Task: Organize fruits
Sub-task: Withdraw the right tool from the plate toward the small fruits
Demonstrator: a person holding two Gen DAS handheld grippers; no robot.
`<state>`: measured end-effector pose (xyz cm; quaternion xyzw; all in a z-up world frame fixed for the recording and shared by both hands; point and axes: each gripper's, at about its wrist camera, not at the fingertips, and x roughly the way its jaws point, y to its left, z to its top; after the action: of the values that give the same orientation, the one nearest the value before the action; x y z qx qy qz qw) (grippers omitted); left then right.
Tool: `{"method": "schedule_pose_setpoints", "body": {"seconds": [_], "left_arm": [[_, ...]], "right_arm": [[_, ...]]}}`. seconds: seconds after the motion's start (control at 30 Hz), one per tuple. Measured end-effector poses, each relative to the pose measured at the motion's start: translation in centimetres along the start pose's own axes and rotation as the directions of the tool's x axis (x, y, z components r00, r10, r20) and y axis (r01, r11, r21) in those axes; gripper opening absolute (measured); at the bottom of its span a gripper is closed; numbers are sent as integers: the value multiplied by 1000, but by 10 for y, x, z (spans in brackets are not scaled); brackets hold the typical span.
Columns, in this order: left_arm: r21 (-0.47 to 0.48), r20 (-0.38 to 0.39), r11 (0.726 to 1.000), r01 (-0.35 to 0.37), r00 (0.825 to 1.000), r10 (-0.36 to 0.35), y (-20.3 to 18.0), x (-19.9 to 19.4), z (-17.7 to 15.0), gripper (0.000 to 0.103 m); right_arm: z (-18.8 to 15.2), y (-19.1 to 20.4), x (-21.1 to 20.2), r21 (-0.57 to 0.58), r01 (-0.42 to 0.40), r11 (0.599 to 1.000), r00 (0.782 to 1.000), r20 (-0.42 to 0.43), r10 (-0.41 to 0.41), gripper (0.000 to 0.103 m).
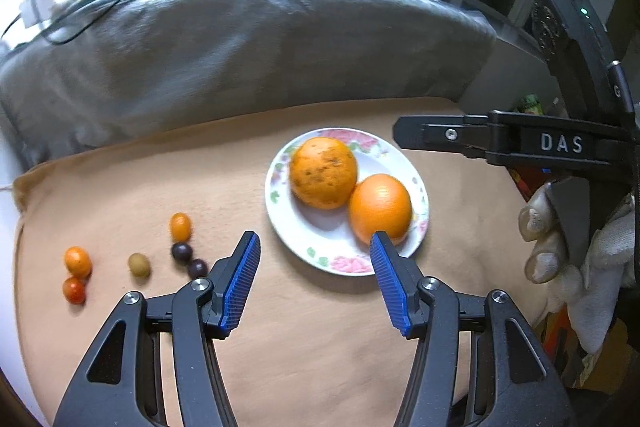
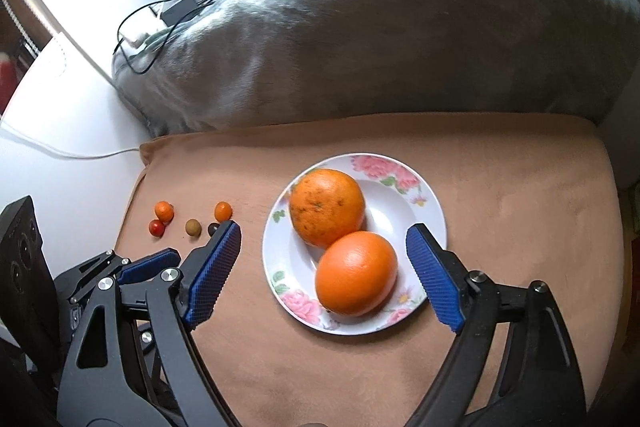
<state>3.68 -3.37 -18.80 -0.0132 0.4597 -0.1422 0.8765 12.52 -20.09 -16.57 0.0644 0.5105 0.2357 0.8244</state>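
Both oranges already sit touching each other on the floral plate, which rests on the tan cushion toward its right side. The speckled orange lies at the far side, the smooth orange at the near side. Your right gripper hangs over the plate with its fingers spread wide to either side of the smooth orange, not pressing it. Your left gripper is half open and empty, between the plate and the loose fruit. What is left looks to be the small fruits, a scattered cluster near the cushion's left edge. They lie to the left of your left fingers, so your left hand is the nearer one; the closest is the dark pair just beside the left finger.
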Motion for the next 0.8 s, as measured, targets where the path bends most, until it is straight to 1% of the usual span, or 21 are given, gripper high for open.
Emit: {"method": "schedule_pose_setpoints", "body": {"seconds": [0.17, 0.37, 0.57, 0.8], "left_arm": [[-54, -8, 998, -37, 999, 36, 25, -5, -10, 57], [-132, -26, 987, -92, 996, 89, 61, -11, -25, 57], [-203, -32, 969, -144, 990, 141, 93, -18, -38, 57], [-285, -43, 939, -192, 981, 187, 132, -23, -52, 57]], "right_arm": [[4, 19, 8, -53, -7, 999, 1000, -19, 6, 87], [8, 40, 22, -108, -16, 994, 997, -71, 9, 87], [10, 59, 33, -154, -54, 987, 995, -91, 40, 87], [13, 91, 54, -233, -104, 967, 989, -127, 76, 87]]}}
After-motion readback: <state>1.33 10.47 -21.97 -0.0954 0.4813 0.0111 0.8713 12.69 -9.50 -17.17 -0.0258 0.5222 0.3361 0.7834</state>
